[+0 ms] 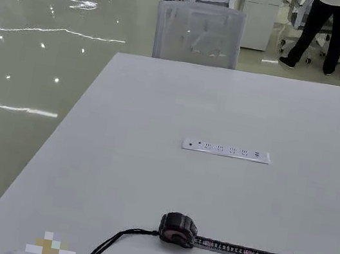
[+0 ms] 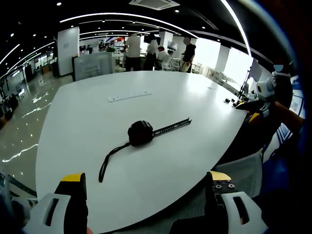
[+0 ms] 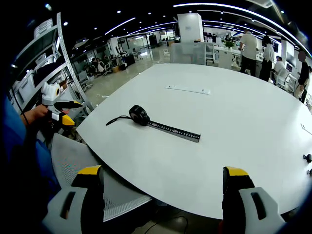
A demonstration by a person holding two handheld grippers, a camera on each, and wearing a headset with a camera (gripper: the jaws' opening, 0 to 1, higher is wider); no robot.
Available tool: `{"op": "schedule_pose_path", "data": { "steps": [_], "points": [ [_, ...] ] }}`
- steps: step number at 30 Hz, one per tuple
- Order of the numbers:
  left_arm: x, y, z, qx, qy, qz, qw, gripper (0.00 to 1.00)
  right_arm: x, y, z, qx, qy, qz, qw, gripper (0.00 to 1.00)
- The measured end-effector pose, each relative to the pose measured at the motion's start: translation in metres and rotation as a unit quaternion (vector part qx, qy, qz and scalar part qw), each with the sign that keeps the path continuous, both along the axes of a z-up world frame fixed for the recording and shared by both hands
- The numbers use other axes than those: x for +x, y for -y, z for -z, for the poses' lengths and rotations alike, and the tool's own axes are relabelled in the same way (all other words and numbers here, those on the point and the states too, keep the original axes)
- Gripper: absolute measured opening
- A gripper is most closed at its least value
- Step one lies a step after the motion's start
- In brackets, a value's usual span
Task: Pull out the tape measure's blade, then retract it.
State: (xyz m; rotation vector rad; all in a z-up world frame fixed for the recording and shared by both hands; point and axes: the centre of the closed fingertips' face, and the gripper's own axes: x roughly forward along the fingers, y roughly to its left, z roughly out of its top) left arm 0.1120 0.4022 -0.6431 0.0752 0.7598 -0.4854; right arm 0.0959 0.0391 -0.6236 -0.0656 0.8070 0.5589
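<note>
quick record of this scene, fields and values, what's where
tape measure: black case, lying on the table, nothing touching it
blade: partly out, flat on the table
strap: trails from the case, opposite the blade
power strip: farther back on the table, apart
left gripper: open, empty, well back from the tape measure
right gripper: open, empty, well back from the tape measure

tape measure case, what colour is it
The tape measure case is black, with a reddish rim around its face; the head view shows it best.
</note>
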Motion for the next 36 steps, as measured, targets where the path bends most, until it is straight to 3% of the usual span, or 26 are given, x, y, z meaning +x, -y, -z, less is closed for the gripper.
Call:
{"op": "schedule_pose_path", "data": {
  "steps": [14, 21, 25, 36],
  "points": [
    [0.004, 0.000, 0.006, 0.009, -0.009, -0.007, 0.9999, 0.97, -0.001, 0.004, 0.004, -0.017, 0.000, -0.005, 0.9999, 0.98],
    [0.015, 0.014, 0.008, 0.009, -0.017, -0.021, 0.9996, 0.96, 0.002, -0.003, 0.012, -0.026, -0.002, -0.030, 0.9992, 0.97],
    [0.026, 0.025, 0.008, -0.008, -0.018, -0.040, 0.9990, 0.96, 0.008, -0.007, 0.020, -0.039, -0.005, -0.055, 0.9977, 0.97],
    [0.041, 0.050, 0.026, 0.016, -0.027, -0.050, 0.9982, 0.93, 0.035, -0.004, 0.040, -0.064, -0.001, -0.111, 0.9917, 0.95]
  ]
}}
